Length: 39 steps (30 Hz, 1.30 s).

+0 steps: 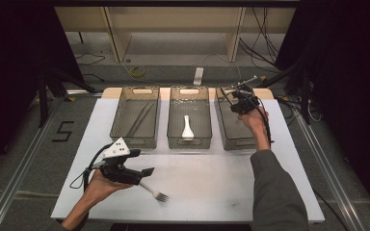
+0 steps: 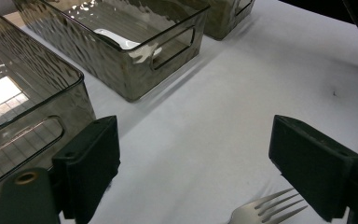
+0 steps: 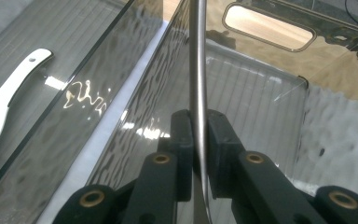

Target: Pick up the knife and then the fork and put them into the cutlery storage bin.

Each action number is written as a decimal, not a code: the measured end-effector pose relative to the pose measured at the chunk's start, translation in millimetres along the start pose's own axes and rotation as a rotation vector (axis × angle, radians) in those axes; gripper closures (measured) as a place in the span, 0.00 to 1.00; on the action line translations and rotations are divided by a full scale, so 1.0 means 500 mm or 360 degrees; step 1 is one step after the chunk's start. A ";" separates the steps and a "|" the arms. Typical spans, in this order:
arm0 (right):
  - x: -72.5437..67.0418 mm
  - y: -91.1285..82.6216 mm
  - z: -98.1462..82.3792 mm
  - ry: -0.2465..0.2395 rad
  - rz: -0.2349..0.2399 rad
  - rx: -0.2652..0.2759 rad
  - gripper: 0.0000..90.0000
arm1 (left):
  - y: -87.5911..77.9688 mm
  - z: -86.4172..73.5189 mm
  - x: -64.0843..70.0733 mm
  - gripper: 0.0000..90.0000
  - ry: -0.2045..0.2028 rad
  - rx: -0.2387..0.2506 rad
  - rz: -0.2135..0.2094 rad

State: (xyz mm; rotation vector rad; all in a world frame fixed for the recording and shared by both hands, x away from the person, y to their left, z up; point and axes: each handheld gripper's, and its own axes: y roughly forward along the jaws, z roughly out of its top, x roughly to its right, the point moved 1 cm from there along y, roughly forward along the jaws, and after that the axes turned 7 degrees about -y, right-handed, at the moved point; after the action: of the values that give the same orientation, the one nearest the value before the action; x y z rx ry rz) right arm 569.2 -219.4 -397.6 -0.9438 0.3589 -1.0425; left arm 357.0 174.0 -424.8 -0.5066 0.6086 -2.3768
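A metal fork (image 1: 155, 192) lies on the white table near the front, its tines (image 2: 265, 210) close to the right jaw of my left gripper (image 2: 196, 163). In the high view my left gripper (image 1: 142, 162) rests low at the front left, open, with bare table between its jaws. My right gripper (image 1: 238, 98) hovers over the right clear bin (image 1: 233, 139), shut on the thin handle of a metal utensil (image 3: 196, 70). That handle runs up between the pads of the right gripper (image 3: 199, 135); the utensil's head is hidden.
Three clear bins stand in a row at the back of the table. The left bin (image 1: 135, 139) holds chopsticks (image 1: 139, 119). The middle bin (image 1: 189, 142) holds a white spoon (image 1: 187, 127). Cables and shelf legs lie beyond the table.
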 end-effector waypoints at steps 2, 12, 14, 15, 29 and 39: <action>-0.003 0.004 0.003 -0.0004 -0.0008 -0.0011 0.92 | 0.001 0.000 0.000 0.18 0.0001 -0.0001 0.0002; -0.005 0.003 0.014 0.0074 -0.0008 0.0081 0.72 | 0.001 0.001 -0.001 0.18 0.0011 -0.0023 0.0000; -0.007 -0.007 0.016 0.0057 -0.0006 0.0096 0.68 | 0.002 0.000 -0.001 0.18 0.0015 -0.0028 0.0006; -0.007 -0.011 0.015 0.0064 0.0010 0.0106 0.66 | 0.002 0.001 -0.002 0.18 0.0018 -0.0036 0.0005; -0.063 -0.090 -0.061 0.0032 0.0280 0.0372 0.41 | 0.017 0.019 -0.022 0.17 0.0080 -0.0177 0.0021; -0.147 -0.159 -0.169 -0.0074 0.0455 0.0554 0.36 | 0.033 0.028 -0.035 0.19 0.0173 -0.0444 0.0042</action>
State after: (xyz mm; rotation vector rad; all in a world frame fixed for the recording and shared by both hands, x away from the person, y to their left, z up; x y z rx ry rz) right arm 432.2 -211.9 -394.6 -0.5829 0.2541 -0.7872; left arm 384.5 169.6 -426.0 -0.4859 0.9984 -2.3175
